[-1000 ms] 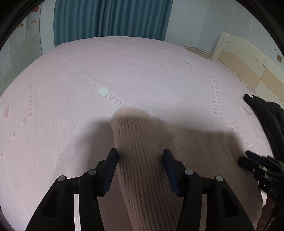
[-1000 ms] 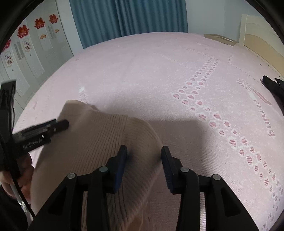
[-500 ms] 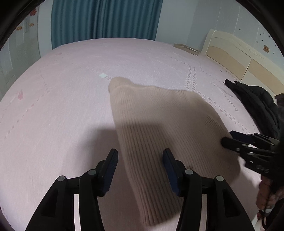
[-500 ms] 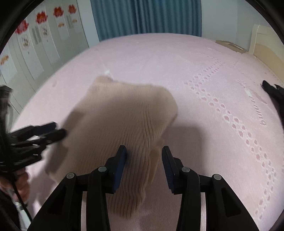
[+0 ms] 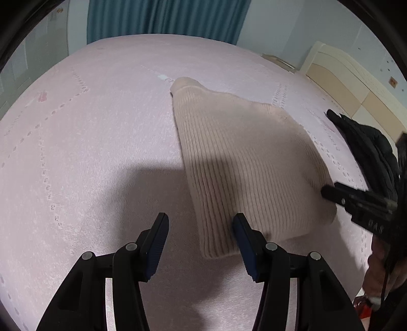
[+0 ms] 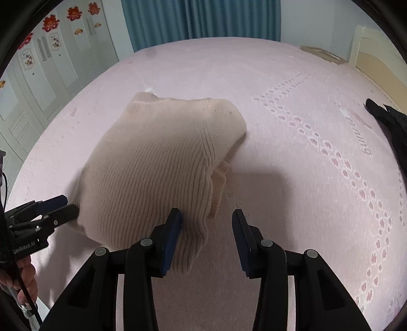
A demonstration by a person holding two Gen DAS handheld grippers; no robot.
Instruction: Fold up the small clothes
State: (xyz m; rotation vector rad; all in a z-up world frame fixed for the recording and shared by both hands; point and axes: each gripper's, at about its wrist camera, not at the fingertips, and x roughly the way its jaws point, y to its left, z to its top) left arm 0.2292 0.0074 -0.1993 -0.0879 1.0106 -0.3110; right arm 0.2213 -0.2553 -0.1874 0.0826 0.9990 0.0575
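Right up close, the left gripper [image 5: 199,235] hangs with its jaws parted and nothing pinched, the near left corner of the beige ribbed knit [image 5: 244,163] lying in the gap but clear of both pads. Same story on the other side: the right gripper [image 6: 206,230] stands apart too, the garment's near right corner just brushing past its left pad without any squeeze that I can see. Both tools angle down at the bed, one on each near corner, which reads like a pair of hands that have laid the piece flat and are poised either to let it be or to take the corners for a fold. The knit itself rests on the pink bedspread [image 5: 101,127], already doubled, a ribbed cuff [image 6: 220,178] peeking out from under its right edge. Further out to the right lies a dark garment [image 5: 368,150], well apart, likely waiting its turn. Beyond that, the teal curtain [image 6: 201,20] and the cream headboard [image 5: 351,84].
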